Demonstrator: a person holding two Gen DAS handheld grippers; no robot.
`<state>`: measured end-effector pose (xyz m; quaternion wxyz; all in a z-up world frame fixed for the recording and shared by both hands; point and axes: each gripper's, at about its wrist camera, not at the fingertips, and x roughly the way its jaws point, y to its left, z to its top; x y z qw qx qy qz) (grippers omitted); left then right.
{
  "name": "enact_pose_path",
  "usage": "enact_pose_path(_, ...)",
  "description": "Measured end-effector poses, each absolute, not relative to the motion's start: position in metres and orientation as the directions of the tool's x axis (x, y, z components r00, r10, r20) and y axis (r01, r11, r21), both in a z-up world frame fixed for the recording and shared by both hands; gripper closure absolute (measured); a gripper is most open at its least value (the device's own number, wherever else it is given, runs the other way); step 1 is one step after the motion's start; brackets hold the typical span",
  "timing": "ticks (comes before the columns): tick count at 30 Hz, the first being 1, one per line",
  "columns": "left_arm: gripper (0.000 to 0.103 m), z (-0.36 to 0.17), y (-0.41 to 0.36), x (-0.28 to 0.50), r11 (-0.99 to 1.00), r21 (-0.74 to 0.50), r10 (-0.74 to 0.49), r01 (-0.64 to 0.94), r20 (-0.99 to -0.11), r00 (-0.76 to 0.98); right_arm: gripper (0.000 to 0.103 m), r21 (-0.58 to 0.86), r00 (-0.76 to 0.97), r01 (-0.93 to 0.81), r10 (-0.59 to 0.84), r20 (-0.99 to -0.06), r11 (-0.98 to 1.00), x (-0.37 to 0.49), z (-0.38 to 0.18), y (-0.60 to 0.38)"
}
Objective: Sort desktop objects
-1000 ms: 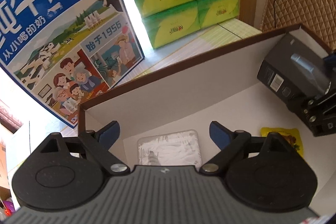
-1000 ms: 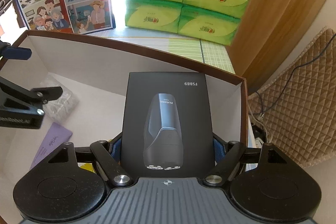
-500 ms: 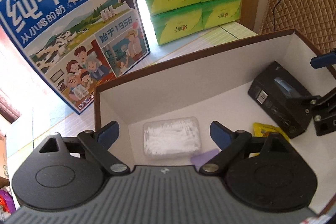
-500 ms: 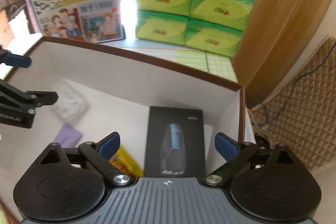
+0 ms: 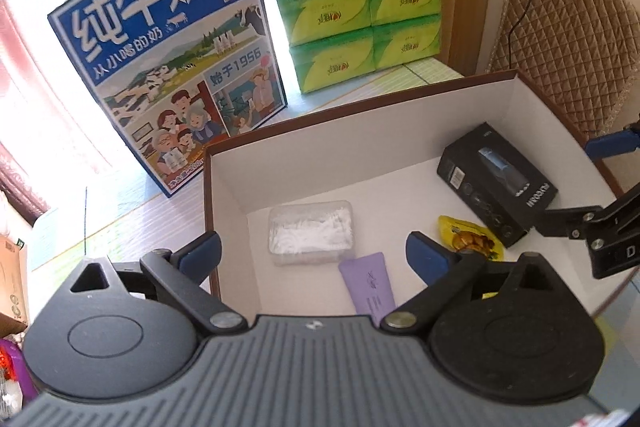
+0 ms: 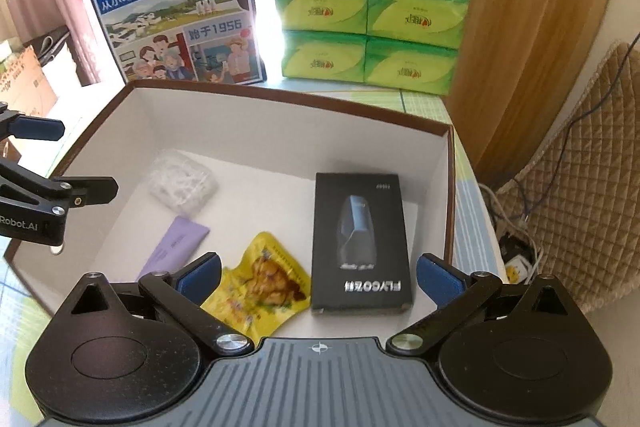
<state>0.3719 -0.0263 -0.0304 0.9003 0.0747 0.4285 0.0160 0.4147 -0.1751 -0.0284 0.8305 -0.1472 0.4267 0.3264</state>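
Your brown-rimmed white cardboard box (image 6: 451, 163) holds: black shaver carton (image 6: 362, 243), yellow snack pouch (image 6: 266, 287), lilac tube (image 6: 176, 243), clear plastic case (image 6: 184, 183).

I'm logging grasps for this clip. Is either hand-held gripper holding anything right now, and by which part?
Nothing is held. The left hand-held gripper and right hand-held gripper are both open and empty; the black shaver box lies flat in the storage box.

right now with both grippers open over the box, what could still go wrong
1. The yellow crinkled snack packet lies right against the black shaver box; grabbing either could drag the other.
2. The left gripper hangs over the white-lined cardboard box's brown rim, so lowering it might knock the wall.
3. The right gripper sits low over the shaver box and could nudge it.
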Motion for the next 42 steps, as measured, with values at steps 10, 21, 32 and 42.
enact_pose_path(10, 0.006, -0.008, -0.035, 0.328, 0.992, 0.125, 0.099, -0.005, -0.761, 0.641, 0.002, 0.055, 0.428, -0.671, 0.447, -0.785, 0.739, 0.378, -0.005, -0.186)
enact_pose_path(21, 0.006, 0.009, -0.038, 0.279, 0.995, 0.092, 0.086, -0.024, -0.755, 0.65, 0.002, 0.083, 0.447, -0.668, 0.488, -0.749, 0.739, 0.341, 0.018, -0.205)
enact_pose_path(32, 0.006, 0.02, -0.027, 0.213, 0.995, 0.054, 0.094, -0.079, -0.733, 0.673, 0.002, 0.082, 0.483, -0.672, 0.52, -0.705, 0.736, 0.293, 0.032, -0.231)
enact_pose_path(42, 0.006, 0.01, -0.021, 0.154, 0.993, 0.02, 0.095, -0.119, -0.735, 0.671, 0.002, 0.08, 0.471, -0.689, 0.529, -0.706, 0.72, 0.249, 0.024, -0.242)
